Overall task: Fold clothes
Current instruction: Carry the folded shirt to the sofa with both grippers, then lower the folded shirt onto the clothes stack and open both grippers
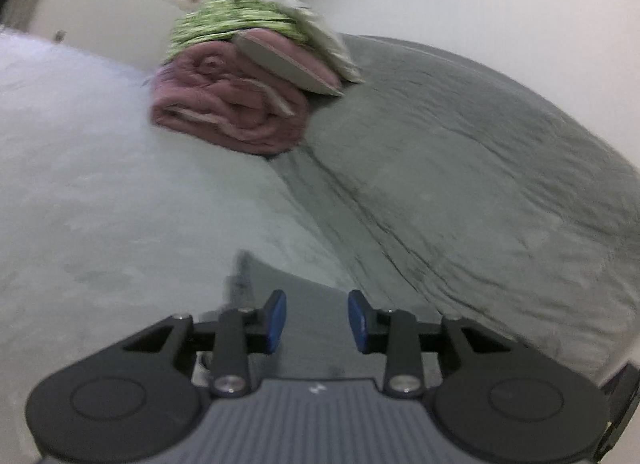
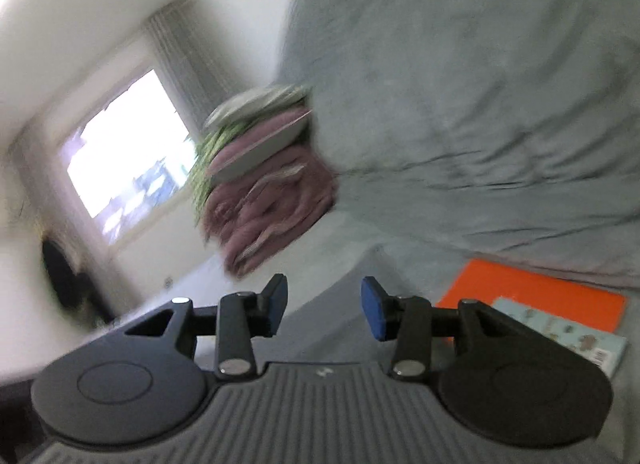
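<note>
On the pale bedsheet (image 1: 100,192), up against a rumpled grey duvet (image 1: 460,168), sits a stack of folded clothes: a thick pink fleece garment (image 1: 228,112) at the bottom, a flat pink and cream piece (image 1: 288,60) above it, and a green patterned fabric (image 1: 232,22) on top. Both views are blurred and tilted. Near the foot of the left wrist view, the left gripper (image 1: 316,322) hangs over a dark grey cloth (image 1: 312,344), its blue pads partly apart with nothing pinched between them. The right gripper (image 2: 324,310) likewise has its blue pads partly apart and empty, well short of the stack. To its right an orange folder (image 2: 532,296) lies on the bed with a light blue patterned book (image 2: 568,332) resting on its corner. Behind the stack, a bright window (image 2: 128,152) is set in a white wall
</note>
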The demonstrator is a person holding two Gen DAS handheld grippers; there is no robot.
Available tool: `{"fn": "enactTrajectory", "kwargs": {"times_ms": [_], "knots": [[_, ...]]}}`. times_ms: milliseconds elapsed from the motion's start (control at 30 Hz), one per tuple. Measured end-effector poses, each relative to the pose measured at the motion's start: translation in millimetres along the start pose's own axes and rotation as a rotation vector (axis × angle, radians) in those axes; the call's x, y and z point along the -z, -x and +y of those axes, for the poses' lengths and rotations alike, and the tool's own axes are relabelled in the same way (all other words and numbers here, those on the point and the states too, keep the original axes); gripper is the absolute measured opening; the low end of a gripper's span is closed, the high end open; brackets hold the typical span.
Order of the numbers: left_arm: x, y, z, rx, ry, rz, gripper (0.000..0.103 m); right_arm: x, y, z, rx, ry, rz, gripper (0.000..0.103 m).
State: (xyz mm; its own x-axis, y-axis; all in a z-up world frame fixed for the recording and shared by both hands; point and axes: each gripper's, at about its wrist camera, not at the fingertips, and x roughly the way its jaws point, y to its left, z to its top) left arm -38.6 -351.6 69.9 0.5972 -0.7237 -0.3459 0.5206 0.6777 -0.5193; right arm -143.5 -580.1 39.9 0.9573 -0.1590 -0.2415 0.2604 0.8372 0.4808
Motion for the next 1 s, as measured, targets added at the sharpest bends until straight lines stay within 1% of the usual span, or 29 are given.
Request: {"fn": "enactTrajectory", "kwargs": {"times_ms": [67, 133, 300, 367, 467, 533, 600, 667, 733, 800, 900, 967, 1000], "knots": [[6.3, -12.5, -14.1, 0.002, -0.043, 0.017, 0.034, 7.6, -4.4, 14.5, 0.0, 0.097, 0.022, 0.045], [12.9, -24.7, -20.9, -0.019, -0.067, 0.027, 0.034, 16.1, -10.0, 26.2, 0.001, 0.183, 0.044, 0.045], [29.7, -40.8, -11.2, -0.078, -0.065, 0.077, 0.034, 38.4, -31.0, 36.5, 0.001, 0.307, 0.14, 0.046], [34.3, -44.2, -5.1, -0.096, -0.062, 0.092, 0.034, 46.1, -40.5, 38.4, 0.016, 0.356, 0.179, 0.046], [35.3, -42.8, -2.2, -0.094, -0.063, 0.099, 0.034, 51.6, -45.1, 40.9, 0.023, 0.399, 0.194, 0.046], [31.3, -41.3, -4.3, -0.086, -0.072, 0.109, 0.036, 50.3, -44.4, 39.9, 0.025, 0.396, 0.187, 0.046], [26.2, -38.5, -6.2, -0.076, -0.071, 0.115, 0.038, 46.0, -38.8, 38.2, 0.026, 0.382, 0.161, 0.046], [21.7, -31.0, -7.3, -0.073, -0.07, 0.104, 0.043, 41.6, -32.6, 36.5, 0.028, 0.367, 0.135, 0.047], [20.0, -21.9, -7.0, -0.086, -0.081, 0.097, 0.045, 37.1, -21.5, 32.1, 0.044, 0.336, 0.107, 0.05], [19.2, -14.2, -5.8, -0.093, -0.087, 0.108, 0.045, 36.2, -9.7, 27.1, 0.057, 0.305, 0.091, 0.05], [19.8, 1.6, -4.9, -0.112, -0.12, 0.105, 0.05, 42.0, 8.5, 26.8, 0.091, 0.313, 0.084, 0.052], [21.6, 11.2, -5.8, -0.134, -0.143, 0.1, 0.054, 45.0, 18.5, 29.1, 0.112, 0.305, 0.083, 0.058], [23.6, 15.4, -7.4, -0.142, -0.154, 0.106, 0.054, 46.4, 23.7, 30.1, 0.12, 0.294, 0.082, 0.06]]}}
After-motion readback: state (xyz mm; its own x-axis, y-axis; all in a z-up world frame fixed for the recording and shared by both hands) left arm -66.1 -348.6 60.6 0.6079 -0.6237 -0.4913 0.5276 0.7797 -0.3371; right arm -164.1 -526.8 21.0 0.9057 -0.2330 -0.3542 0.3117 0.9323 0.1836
